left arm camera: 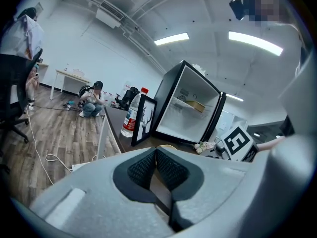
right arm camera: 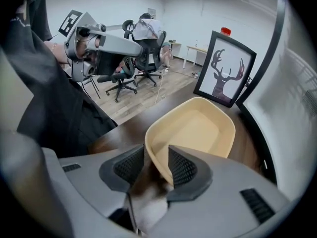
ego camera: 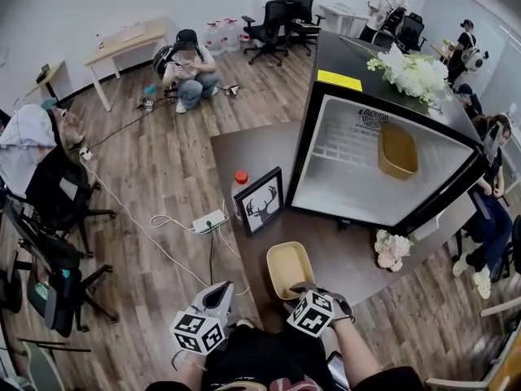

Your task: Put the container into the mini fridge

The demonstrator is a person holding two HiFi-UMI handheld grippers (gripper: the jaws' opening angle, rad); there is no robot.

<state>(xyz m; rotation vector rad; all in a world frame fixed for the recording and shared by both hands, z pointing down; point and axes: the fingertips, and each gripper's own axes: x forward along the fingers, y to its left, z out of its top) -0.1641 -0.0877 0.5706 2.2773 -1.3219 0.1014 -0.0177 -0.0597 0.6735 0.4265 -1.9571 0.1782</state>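
On my right gripper (right arm camera: 156,153) the jaws straddle the container (right arm camera: 198,128) by its near rim on the counter (right arm camera: 124,125), not yet clamped. I fear that thin edge bite slipping and tipping it short of the mini fridge (ego camera: 342,161) — left gripper (left arm camera: 154,151) jaws clenched, empty.

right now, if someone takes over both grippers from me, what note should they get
Left gripper: shut, nothing in it.
Right gripper: open, jaws straddling the near rim of the container, not clamped yet.
The container sits empty on the table, in front of the fridge.
The fridge is open, with a second container already on its shelf.
Done: the reach to the rim.
Left: close on the rim, lift, and set the container inside the fridge.
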